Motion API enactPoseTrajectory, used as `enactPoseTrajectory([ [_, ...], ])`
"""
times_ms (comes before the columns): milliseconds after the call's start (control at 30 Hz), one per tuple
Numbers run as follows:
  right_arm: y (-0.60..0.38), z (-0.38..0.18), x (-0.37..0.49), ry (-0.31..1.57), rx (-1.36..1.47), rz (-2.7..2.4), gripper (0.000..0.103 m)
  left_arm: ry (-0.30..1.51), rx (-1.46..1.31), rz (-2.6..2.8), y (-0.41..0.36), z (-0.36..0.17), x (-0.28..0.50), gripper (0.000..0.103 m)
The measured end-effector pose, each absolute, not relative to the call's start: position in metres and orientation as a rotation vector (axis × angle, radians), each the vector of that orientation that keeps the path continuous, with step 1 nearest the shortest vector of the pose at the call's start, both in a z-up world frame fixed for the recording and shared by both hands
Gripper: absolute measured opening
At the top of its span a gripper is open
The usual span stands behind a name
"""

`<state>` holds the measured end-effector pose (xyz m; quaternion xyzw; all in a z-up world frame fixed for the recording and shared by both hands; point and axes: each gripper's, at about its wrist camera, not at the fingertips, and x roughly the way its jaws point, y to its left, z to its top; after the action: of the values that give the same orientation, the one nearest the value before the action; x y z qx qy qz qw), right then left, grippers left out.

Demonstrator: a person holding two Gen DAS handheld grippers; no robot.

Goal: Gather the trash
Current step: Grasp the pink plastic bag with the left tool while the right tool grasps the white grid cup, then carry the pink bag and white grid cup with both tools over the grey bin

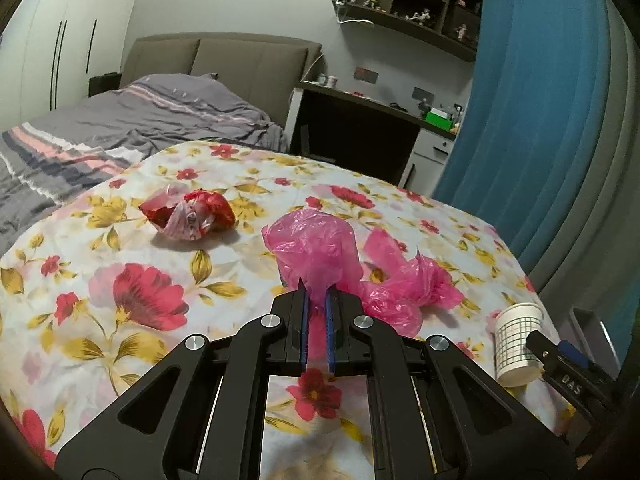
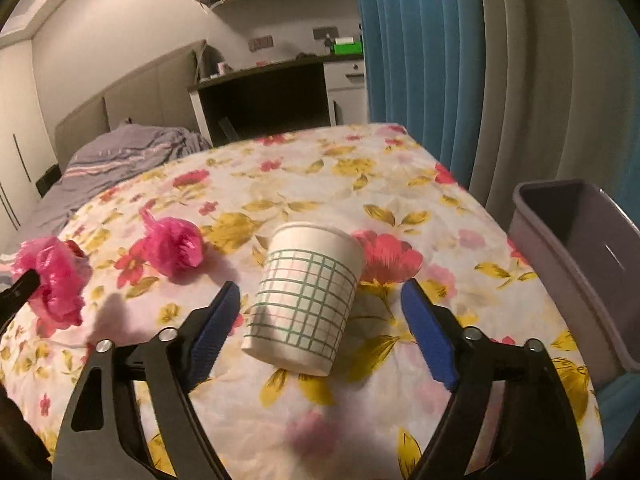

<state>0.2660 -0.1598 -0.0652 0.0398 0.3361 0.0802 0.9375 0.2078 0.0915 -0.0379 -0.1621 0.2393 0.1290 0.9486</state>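
Observation:
My left gripper [image 1: 318,300] is shut on a crumpled pink plastic bag [image 1: 320,244], which stands up from the floral cloth; in the right wrist view the same bag [image 2: 52,276] shows at the far left. A second pink plastic lump [image 1: 404,288] [image 2: 172,248] lies just right of it. A red and white wrapper [image 1: 188,214] lies further left. My right gripper [image 2: 319,285] is open, with its blue pads [image 2: 428,332] either side of a white paper cup with a green grid [image 2: 308,292] [image 1: 516,344]; they do not touch it. The cup seems to lie tilted, base toward me.
A grey plastic bin [image 2: 568,248] stands off the right edge of the cloth-covered surface [image 2: 280,184]. Blue curtains [image 2: 420,60] hang behind it. A bed with grey bedding [image 1: 132,120] lies to the left, and a dark desk [image 1: 360,128] stands beyond.

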Motion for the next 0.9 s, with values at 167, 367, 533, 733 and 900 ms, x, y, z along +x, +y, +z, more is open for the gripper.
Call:
enactPoseTrajectory([
  [167, -0.156, -0.074, 0.276, 0.731, 0.095, 0.189, 0.071, 0.491, -0.342, 0.25, 0.092, -0.041, 0.209, 0.006],
  [367, -0.147, -0.078, 0.282, 0.772, 0.071, 0.207, 0.057, 0.498, -0.34, 0.231, 0.088, -0.043, 0.209, 0.006],
  [533, -0.146, -0.078, 0.279, 0.768, 0.069, 0.214, 0.056, 0.5, -0.335, 0.228, 0.087, -0.044, 0.21, 0.006],
  [733, -0.152, -0.066, 0.265, 0.724, 0.075, 0.214, 0.055, 0.495, -0.324, 0.226, 0.086, -0.044, 0.21, 0.006],
  [900, -0.164, -0.051, 0.244, 0.678, 0.084, 0.218, 0.055, 0.497, -0.315, 0.224, 0.083, -0.044, 0.21, 0.006],
])
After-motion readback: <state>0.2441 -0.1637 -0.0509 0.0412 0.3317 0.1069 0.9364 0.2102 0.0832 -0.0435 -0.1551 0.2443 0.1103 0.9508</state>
